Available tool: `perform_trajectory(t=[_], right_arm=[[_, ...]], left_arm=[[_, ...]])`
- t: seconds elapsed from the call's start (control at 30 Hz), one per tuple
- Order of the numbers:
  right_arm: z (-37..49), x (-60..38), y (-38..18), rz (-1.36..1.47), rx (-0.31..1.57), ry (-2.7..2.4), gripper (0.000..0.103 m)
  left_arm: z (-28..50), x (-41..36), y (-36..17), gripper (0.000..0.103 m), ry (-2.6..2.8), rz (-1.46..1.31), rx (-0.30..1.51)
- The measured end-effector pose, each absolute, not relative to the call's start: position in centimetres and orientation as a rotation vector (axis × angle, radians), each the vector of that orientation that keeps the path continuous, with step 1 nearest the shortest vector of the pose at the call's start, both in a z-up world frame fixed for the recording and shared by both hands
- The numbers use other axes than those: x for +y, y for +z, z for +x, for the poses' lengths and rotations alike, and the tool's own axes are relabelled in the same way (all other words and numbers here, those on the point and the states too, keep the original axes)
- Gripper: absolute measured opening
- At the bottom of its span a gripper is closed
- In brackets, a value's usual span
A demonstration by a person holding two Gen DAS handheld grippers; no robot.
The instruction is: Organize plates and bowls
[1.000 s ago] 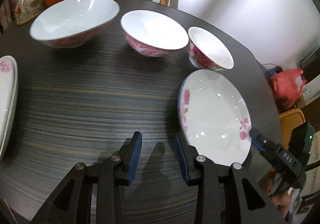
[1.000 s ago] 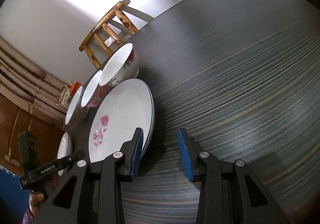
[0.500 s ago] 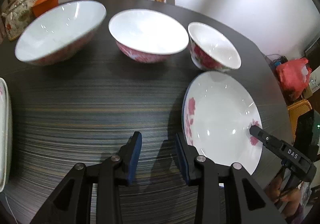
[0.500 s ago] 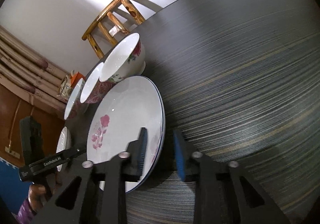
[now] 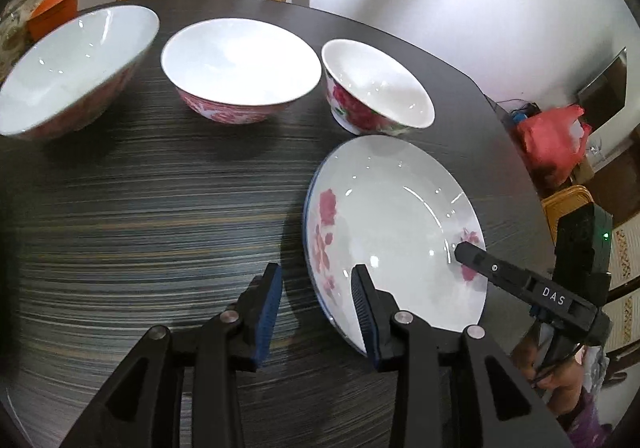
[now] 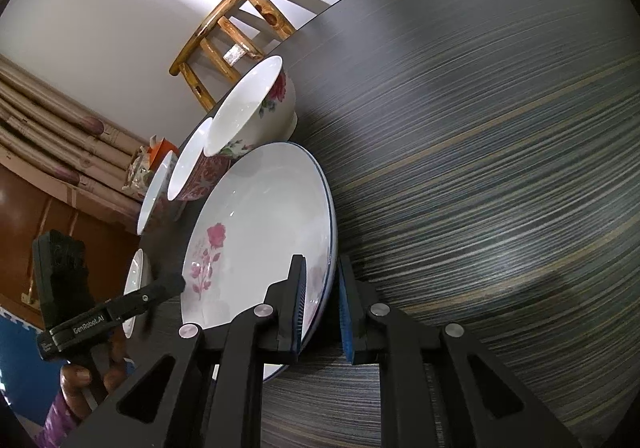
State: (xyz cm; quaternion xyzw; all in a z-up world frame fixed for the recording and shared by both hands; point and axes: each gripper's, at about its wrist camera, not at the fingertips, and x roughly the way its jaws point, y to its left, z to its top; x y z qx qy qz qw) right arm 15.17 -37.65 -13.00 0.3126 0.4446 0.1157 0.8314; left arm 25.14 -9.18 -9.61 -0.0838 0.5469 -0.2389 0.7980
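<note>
Dark table (image 6: 500,168); plate (image 6: 256,216) rim seemingly between fingers (image 6: 298,300).

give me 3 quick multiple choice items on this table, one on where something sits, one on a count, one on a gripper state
1. Where is the plate relative to the small bowl?
A. in front of it, nearer the cameras
B. stacked inside it
C. behind it, by the chair

2. How many bowls stand in the row?
A. one
B. three
C. five

3. What is the right gripper doing?
A. open over bare table
B. shut on the plate's rim
C. holding a bowl

Answers: 1 A, the plate lies nearer than the bowl; 2 B, three white bowls show; 3 B, its pads pinch the blue-edged rim.
</note>
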Motion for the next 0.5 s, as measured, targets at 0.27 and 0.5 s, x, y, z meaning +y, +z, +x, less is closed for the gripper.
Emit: perform_trajectory(t=[0.27,0.5], right_arm=[[15.4,-37.6,-13.0,0.652,0.949,0.256,0.012],[15.3,-37.3,-12.7,0.615,0.948,0.25,0.011]], left_arm=[[25.8,-9.9,-10.6,0.011,-0.498,-0.168,1.185],[24.9,-10.9,-10.4,0.011,-0.457,-0.139,1.177]])
